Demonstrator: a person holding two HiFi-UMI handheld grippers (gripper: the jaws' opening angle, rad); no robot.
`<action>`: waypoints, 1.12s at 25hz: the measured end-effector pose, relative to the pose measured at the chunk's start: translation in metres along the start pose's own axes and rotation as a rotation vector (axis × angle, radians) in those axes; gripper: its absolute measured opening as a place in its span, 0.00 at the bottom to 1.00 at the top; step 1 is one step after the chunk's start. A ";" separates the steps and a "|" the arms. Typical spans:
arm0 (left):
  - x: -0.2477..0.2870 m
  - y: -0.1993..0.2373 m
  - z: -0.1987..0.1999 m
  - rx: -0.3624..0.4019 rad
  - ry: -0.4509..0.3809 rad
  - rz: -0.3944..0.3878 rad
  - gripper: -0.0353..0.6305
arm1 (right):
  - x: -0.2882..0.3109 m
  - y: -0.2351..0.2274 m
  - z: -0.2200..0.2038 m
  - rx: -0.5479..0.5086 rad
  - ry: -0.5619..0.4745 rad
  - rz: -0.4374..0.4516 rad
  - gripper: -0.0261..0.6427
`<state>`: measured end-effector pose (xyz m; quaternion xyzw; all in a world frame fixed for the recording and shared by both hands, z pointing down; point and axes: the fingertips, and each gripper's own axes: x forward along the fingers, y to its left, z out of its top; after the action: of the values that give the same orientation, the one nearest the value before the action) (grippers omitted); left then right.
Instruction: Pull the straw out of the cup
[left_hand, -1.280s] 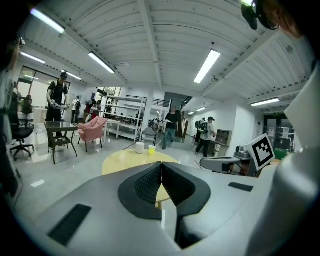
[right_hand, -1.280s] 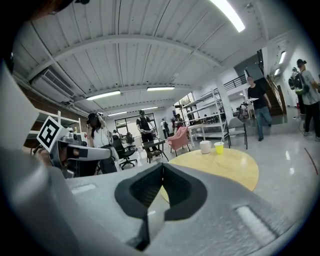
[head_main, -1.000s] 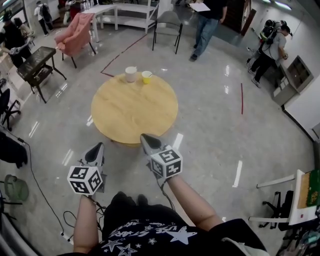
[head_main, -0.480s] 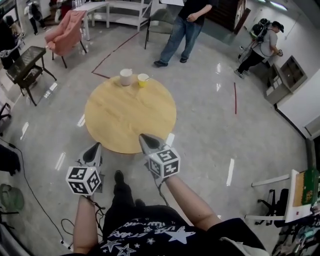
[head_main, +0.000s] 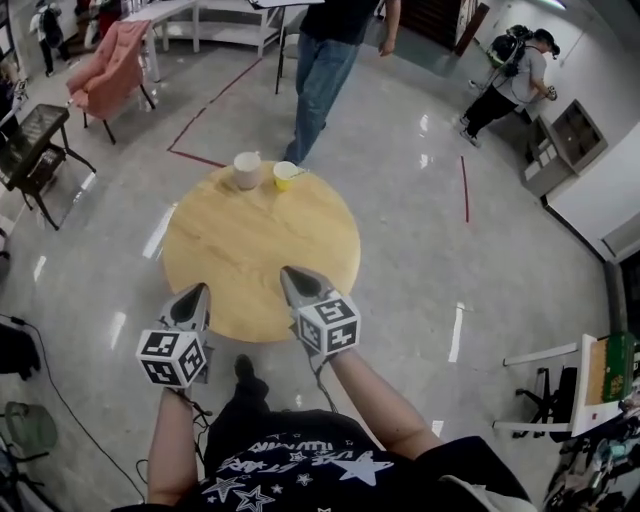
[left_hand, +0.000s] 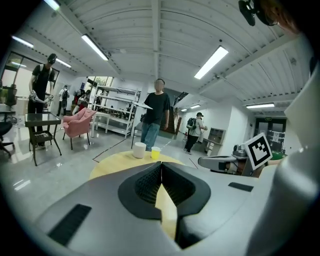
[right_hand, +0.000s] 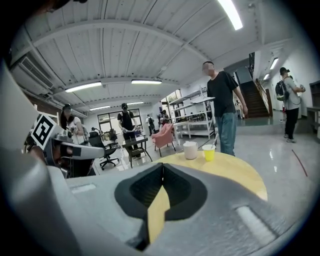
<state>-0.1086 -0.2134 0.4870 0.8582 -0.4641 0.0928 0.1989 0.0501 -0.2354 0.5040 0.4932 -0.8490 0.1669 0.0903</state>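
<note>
A small yellow cup (head_main: 286, 175) stands at the far edge of the round wooden table (head_main: 260, 250), with a thin straw (right_hand: 214, 142) leaning out of it. A white cup (head_main: 246, 170) stands just left of it. Both cups also show far ahead in the gripper views: the yellow cup (left_hand: 156, 152) (right_hand: 208, 152) and the white cup (left_hand: 139, 149) (right_hand: 190, 150). My left gripper (head_main: 196, 294) and right gripper (head_main: 287, 274) hang over the table's near edge, well short of the cups. Both are shut and hold nothing, with tips meeting in the left gripper (left_hand: 161, 165) and right gripper (right_hand: 162, 166) views.
A person in jeans (head_main: 318, 70) stands just beyond the table, behind the cups. A pink armchair (head_main: 100, 72) and a dark side table (head_main: 35, 135) stand at the far left. Red tape lines (head_main: 465, 190) mark the glossy floor. More people are at the back right (head_main: 510, 80).
The table has come closer, and both grippers now reach over its near edge. The person in jeans has walked up to the table's far side.
</note>
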 end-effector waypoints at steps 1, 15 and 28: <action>0.008 0.005 0.003 -0.003 0.006 -0.008 0.06 | 0.008 -0.004 0.002 0.004 0.003 -0.007 0.04; 0.099 0.085 0.039 0.006 0.056 -0.126 0.06 | 0.117 -0.042 0.026 0.020 0.028 -0.130 0.04; 0.159 0.097 0.035 -0.004 0.108 -0.148 0.06 | 0.177 -0.074 0.028 0.022 0.064 -0.126 0.19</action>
<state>-0.1027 -0.3966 0.5347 0.8835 -0.3883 0.1230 0.2314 0.0261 -0.4227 0.5482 0.5412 -0.8109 0.1861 0.1224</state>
